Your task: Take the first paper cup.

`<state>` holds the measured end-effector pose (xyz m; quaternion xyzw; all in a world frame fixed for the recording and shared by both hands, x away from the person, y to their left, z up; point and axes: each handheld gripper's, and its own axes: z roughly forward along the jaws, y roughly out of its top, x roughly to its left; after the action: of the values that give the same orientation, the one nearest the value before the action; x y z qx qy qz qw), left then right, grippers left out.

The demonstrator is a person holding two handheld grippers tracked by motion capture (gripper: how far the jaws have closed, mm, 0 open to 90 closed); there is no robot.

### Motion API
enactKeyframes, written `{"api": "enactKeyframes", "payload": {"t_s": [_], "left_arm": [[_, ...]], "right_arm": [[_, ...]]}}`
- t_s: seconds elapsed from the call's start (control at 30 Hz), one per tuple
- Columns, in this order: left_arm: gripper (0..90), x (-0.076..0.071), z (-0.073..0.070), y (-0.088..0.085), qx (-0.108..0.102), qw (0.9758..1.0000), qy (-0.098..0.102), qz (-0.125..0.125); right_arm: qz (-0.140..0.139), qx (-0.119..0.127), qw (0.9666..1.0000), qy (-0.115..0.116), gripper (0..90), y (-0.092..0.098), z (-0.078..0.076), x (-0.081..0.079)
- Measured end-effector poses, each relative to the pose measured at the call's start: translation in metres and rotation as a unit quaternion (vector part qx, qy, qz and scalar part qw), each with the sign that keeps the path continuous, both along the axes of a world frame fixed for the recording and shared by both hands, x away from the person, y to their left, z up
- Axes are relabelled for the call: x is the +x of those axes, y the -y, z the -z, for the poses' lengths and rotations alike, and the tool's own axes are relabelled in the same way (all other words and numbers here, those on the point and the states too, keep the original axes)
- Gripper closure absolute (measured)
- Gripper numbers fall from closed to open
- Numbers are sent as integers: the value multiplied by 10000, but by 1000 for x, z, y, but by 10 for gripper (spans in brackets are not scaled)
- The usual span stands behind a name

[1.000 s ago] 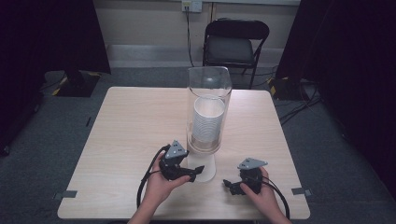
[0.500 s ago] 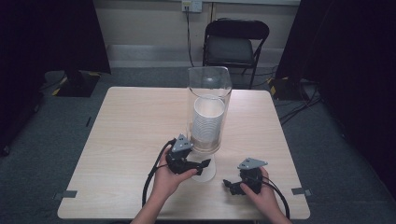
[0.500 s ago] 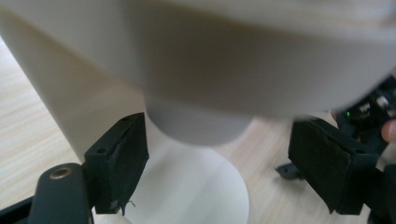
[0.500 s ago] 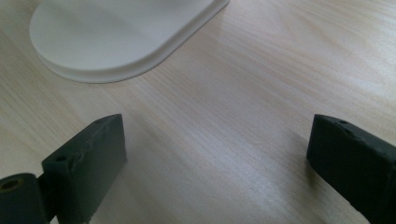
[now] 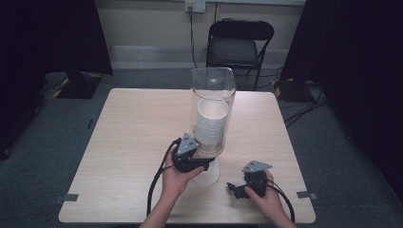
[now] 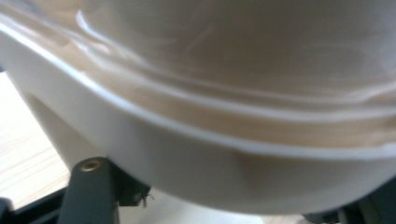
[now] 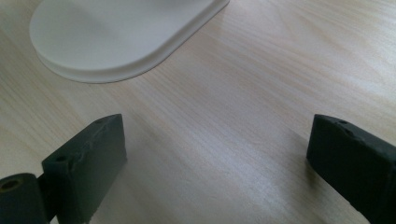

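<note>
A clear dispenser tube (image 5: 212, 90) with a stack of white cups (image 5: 211, 123) inside stands on a white base (image 5: 210, 177) at the table's middle front. My left gripper (image 5: 207, 164) reaches under the tube from the left. Its jaws have just been closing, and the lowest white cup (image 6: 196, 163) sits between them, huge and blurred in the left gripper view, with a jaw against each side. My right gripper (image 5: 233, 187) rests low on the table to the right of the base. Its fingers (image 7: 88, 154) stand wide apart over bare wood, and the base's rounded edge (image 7: 116, 42) lies ahead.
The light wooden table (image 5: 133, 123) has bare room left of and behind the dispenser. A black folding chair (image 5: 237, 45) stands beyond the far edge. Dark curtains hang at both sides, and cables trail from both grippers toward the front edge.
The left gripper has moved right, in under the bottom of the tube, and its jaws have narrowed around the lowest cup. The right gripper has kept still.
</note>
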<state>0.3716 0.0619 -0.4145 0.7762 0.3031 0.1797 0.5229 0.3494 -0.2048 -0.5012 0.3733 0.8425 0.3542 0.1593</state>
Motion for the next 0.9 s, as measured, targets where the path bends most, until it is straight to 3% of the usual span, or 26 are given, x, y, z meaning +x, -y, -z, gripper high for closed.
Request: {"api": "enactKeyframes", "payload": {"t_s": [0.13,0.17,0.37,0.73,0.9], "left_arm": [[342,-1,1,1,13,10000,62,-56],[346,-2,2,2,100,9999,101,-73],[354,-6,9,5,-55,9992,300,-246],[356,-9,10,6,-76,9992,249,-298],[356,-10,13,7,-188,9986,354,-344]], "right_arm": [[0,0,10000,0,41,0,0,0],[-1,2,10000,0,41,0,0,0],[1,0,10000,-1,41,0,0,0],[-36,10,10000,19,41,0,0,0],[-37,8,10000,20,41,0,0,0]]}}
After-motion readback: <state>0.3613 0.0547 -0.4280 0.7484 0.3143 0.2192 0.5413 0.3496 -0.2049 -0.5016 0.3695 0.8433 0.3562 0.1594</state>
